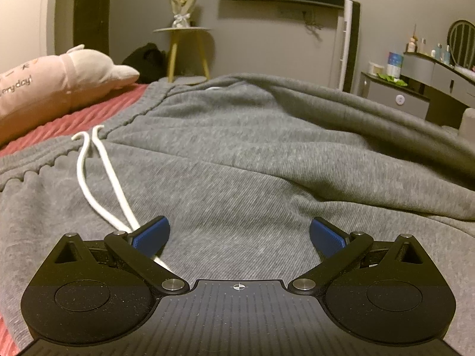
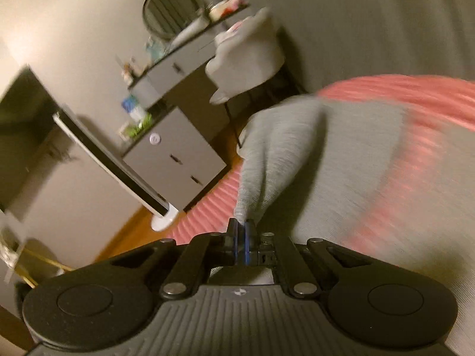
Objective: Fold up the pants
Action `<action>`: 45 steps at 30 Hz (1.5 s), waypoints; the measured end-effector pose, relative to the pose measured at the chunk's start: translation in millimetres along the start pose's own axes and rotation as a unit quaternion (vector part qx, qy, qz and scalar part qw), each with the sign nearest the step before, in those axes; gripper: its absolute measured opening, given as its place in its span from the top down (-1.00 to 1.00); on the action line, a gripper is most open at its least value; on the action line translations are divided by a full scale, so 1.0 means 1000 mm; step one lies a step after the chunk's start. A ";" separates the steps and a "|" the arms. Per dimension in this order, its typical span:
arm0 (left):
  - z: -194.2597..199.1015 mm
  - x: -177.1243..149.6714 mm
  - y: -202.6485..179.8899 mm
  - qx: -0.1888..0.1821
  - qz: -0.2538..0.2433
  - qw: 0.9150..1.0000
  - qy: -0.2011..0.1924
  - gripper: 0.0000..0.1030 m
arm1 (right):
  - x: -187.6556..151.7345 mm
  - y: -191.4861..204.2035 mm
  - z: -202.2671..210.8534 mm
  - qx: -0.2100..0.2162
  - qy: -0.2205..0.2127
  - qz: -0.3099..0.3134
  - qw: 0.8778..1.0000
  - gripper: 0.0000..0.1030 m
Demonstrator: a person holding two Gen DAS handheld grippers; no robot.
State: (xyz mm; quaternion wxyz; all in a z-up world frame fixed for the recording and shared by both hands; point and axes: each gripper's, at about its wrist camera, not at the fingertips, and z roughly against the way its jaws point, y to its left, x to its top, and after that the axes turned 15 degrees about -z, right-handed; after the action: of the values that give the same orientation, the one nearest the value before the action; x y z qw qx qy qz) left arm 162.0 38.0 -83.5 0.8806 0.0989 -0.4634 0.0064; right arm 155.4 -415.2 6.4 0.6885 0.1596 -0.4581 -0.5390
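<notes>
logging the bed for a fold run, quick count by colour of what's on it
grey: 1, pants
white: 1, drawstring
pink: 1, plush pillow
red: 1, bedspread
total: 4
The left tongs are open over the pants; the right tongs are shut on a pinch of them.

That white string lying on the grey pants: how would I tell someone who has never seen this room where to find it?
Start at the bed's red ribbed cover, where the grey pants lie spread out. Follow their gathered waistband near the pink pillow. The white drawstring runs from it across the cloth to the left gripper: the only white cord on plain grey fabric.
</notes>
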 end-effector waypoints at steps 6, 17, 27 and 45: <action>0.000 -0.001 0.002 -0.004 0.004 1.000 -0.002 -1.00 | -0.037 -0.088 0.074 -0.115 -0.028 -0.033 0.992 0.84; 0.000 -0.005 0.001 -0.002 0.002 1.000 -0.010 -1.00 | -0.035 -0.008 0.009 -0.117 -0.063 0.331 0.934 -0.10; 0.000 -0.006 -0.001 -0.001 0.001 1.000 -0.010 -1.00 | 0.008 -0.028 0.012 -0.142 -0.095 0.241 0.955 0.89; 0.017 0.052 0.060 -0.059 0.112 0.992 0.013 -1.00 | 0.030 -0.179 0.070 -0.045 -0.090 -0.175 0.979 0.11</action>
State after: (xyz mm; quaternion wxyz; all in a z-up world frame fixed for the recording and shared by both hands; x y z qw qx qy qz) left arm 172.3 89.5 -21.5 0.8845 -0.0057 -0.4598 0.0791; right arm -7.1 -488.2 -70.9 0.5458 0.1573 -0.4586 -0.6834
